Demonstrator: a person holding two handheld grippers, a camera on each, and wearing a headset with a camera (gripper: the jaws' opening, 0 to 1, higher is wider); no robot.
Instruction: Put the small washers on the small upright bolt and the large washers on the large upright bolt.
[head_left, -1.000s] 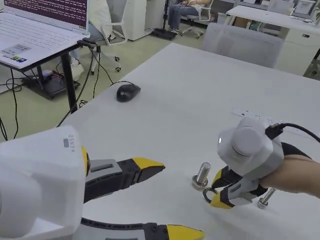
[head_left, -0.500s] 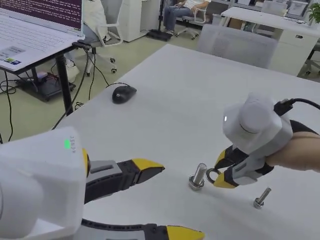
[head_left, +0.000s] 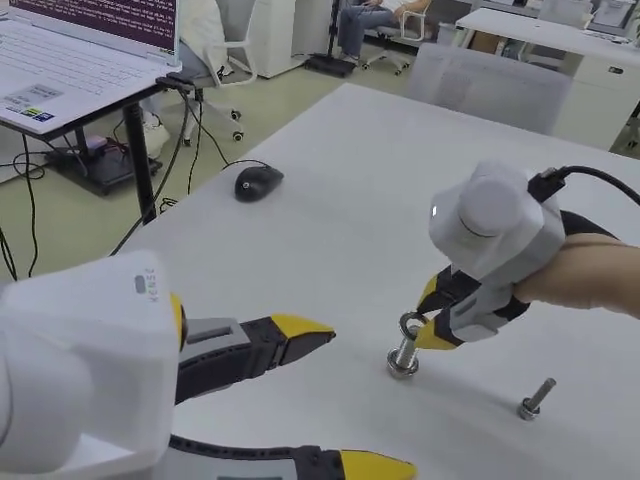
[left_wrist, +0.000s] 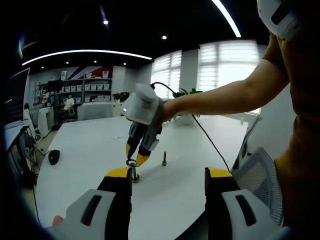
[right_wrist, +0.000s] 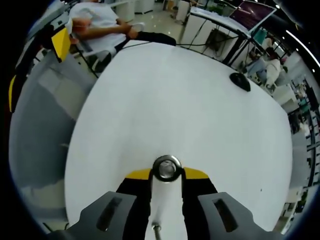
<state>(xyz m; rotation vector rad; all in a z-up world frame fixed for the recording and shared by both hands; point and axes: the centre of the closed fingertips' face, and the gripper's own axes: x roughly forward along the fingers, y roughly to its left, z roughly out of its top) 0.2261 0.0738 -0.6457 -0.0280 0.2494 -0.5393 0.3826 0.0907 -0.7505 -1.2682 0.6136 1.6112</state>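
The large upright bolt (head_left: 404, 356) stands on the white table (head_left: 380, 200). My right gripper (head_left: 424, 320) is shut on a large washer (head_left: 410, 325), held right at the bolt's top. The small bolt (head_left: 533, 399) stands apart to the right. In the right gripper view the washer (right_wrist: 167, 168) sits pinched between the yellow tips of the right gripper (right_wrist: 167, 174). My left gripper (head_left: 345, 400) hovers open and holds nothing at the near table edge. From the left gripper (left_wrist: 169, 176) I see the right gripper (left_wrist: 137, 152), washer (left_wrist: 131, 163), large bolt (left_wrist: 134, 175) and small bolt (left_wrist: 164, 159).
A black mouse (head_left: 258, 182) lies on the far left part of the table. A laptop (head_left: 70, 60) sits on a side stand beyond the table's left edge, with cables hanging below. A grey chair (head_left: 490, 85) stands at the far edge.
My right gripper carried the washer from the table near the small bolt leftward and up, to the top of the large bolt. The left gripper stayed put.
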